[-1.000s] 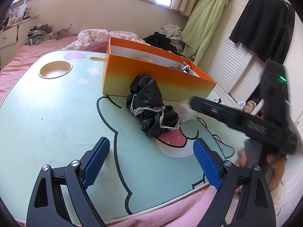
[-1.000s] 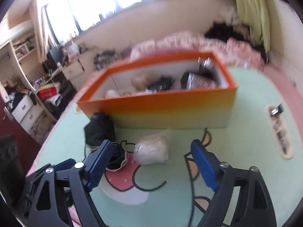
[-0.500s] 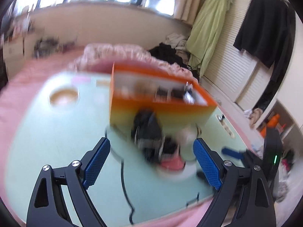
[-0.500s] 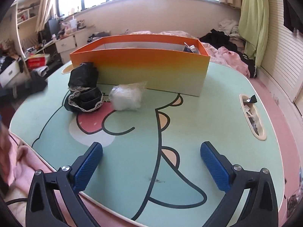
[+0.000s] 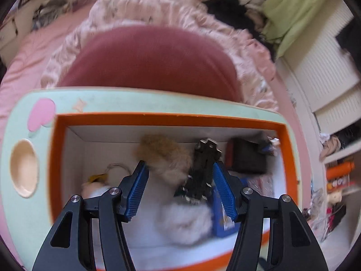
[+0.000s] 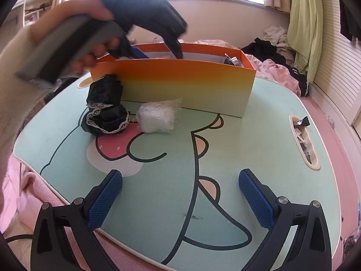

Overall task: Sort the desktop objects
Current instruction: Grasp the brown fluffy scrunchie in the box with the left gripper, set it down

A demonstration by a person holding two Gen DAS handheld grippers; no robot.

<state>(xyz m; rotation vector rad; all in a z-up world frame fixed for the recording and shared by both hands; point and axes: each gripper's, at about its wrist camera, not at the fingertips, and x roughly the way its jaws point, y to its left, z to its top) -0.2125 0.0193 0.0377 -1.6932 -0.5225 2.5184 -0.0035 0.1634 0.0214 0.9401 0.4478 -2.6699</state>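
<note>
1. Left wrist view: the left gripper (image 5: pixel 179 188) points steeply down into the open orange cardboard box (image 5: pixel 162 117), which stands on the mint-green cartoon-printed surface (image 5: pixel 13 135).
2. Its jaws have just been closing and stand half-parted; whether the blue pads (image 5: pixel 137 192) press on anything cannot be told through the blur.
3. Between the pads lie a tan fluffy item (image 5: pixel 162 155) and a black toothed hair claw (image 5: pixel 203 171); a white fluffy item (image 5: pixel 185 223) lies nearer the camera.
4. Right wrist view: the right gripper (image 6: pixel 180 199) hovers over bare surface, jaws released wide with nothing between them.
5. Ahead, a black lace-trimmed cloth bundle (image 6: pixel 106 110) and a clear plastic-wrapped white wad (image 6: pixel 158 117) lie just beside each other, against the box's front wall.
6. The person's hand (image 6: pixel 74 33) tips the other gripper over the box rim.
</note>
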